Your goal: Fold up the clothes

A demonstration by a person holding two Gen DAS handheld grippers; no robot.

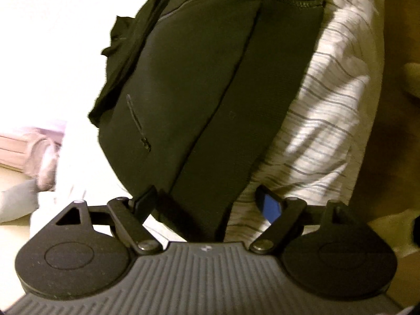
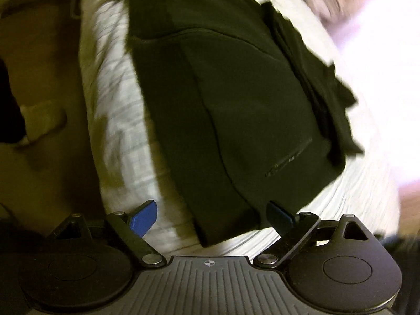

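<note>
A dark green garment (image 1: 210,78) with a zipped pocket (image 1: 137,123) lies folded on a white sheet with grey stripes (image 1: 315,131). My left gripper (image 1: 207,202) is open just above the garment's near end, and the dark cloth runs between its two fingers without the pads pressing on it. In the right wrist view the same garment (image 2: 236,92) lies on the striped sheet (image 2: 123,131). My right gripper (image 2: 212,216) is open, and a near corner of the garment sits between its blue-padded fingers (image 2: 144,218), untouched by them.
Brown floor (image 1: 393,136) borders the bed's edge, with a pale object (image 1: 412,78) lying on it. Bright white bedding (image 1: 52,52) lies beyond the garment's other side, with a pinkish bundle (image 1: 44,162) near it. The right wrist view shows the floor (image 2: 47,78) at left.
</note>
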